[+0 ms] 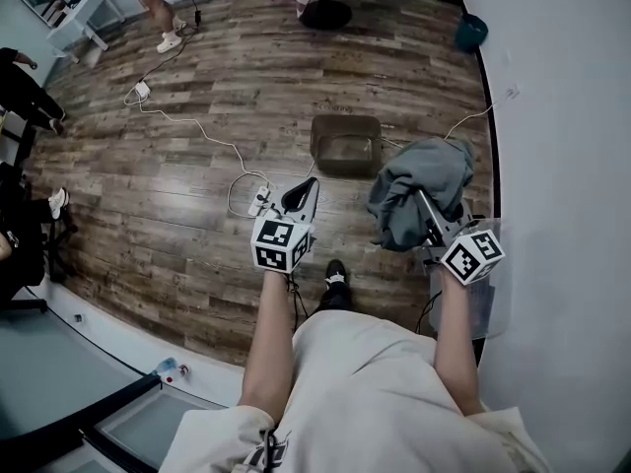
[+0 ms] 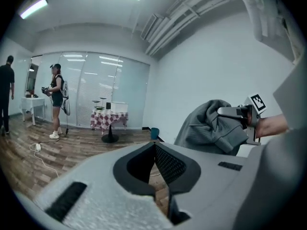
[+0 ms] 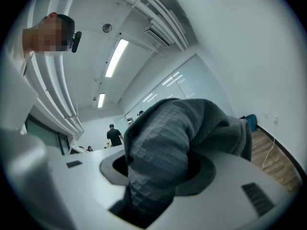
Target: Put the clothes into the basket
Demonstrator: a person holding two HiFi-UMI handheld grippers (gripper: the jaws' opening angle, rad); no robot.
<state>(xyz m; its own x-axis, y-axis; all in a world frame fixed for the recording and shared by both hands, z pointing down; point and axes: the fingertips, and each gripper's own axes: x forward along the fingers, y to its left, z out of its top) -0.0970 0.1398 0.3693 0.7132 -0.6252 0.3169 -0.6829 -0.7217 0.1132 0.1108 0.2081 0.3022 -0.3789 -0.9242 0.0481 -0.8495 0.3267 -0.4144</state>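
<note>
Now, one basket (image 1: 345, 144), one garment (image 1: 414, 180), two tools (image 1: 306, 191) (image 1: 427, 210)

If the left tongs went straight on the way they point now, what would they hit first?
Nothing close. The left tongs, shut and empty, aim over wood floor toward the distant teal bin. The basket sits ahead in the head view, probably below that line; depth is unclear.
</note>
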